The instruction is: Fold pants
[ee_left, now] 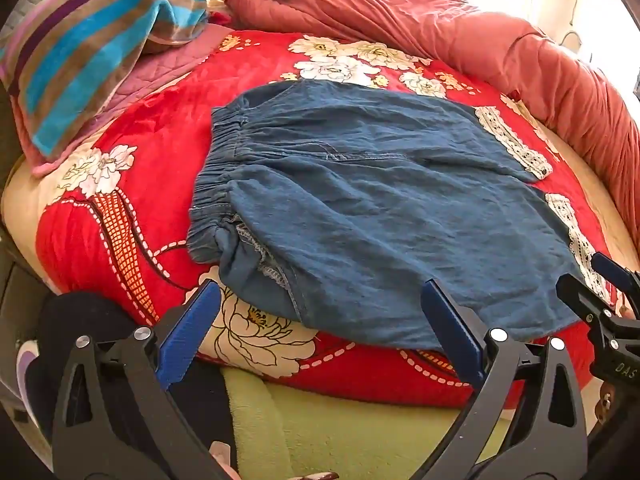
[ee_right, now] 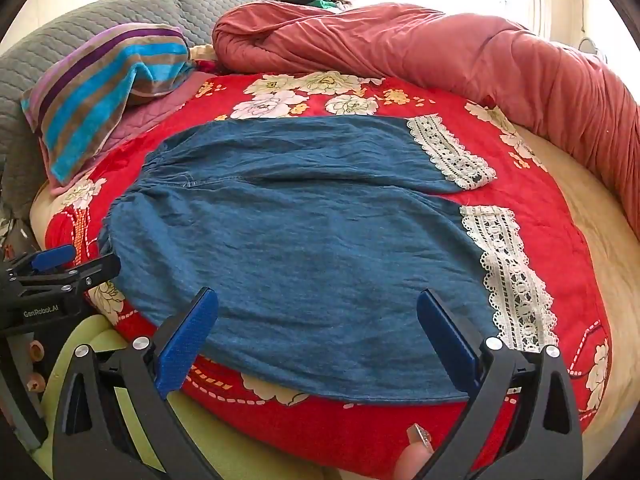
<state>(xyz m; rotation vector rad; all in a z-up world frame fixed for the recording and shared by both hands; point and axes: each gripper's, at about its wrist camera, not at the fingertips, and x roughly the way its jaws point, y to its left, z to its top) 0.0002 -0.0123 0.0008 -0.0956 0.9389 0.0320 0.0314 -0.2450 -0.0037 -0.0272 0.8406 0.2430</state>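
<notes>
Pants (ee_left: 360, 208), blue denim, lie flat on a red floral blanket (ee_left: 132, 208), waistband to the left, lace-trimmed cuffs (ee_left: 516, 144) to the right. Left wrist view: left gripper (ee_left: 320, 320) hangs over the near edge of the pants, jaws spread wide, grasping nothing; a striped towel (ee_left: 88, 64) sits far left, a rust-red duvet (ee_left: 440, 28) rolled along the far side. Right wrist view: right gripper (ee_right: 318, 326) likewise released, empty, over the pants' near hem; the left gripper shows at the left edge.
</notes>
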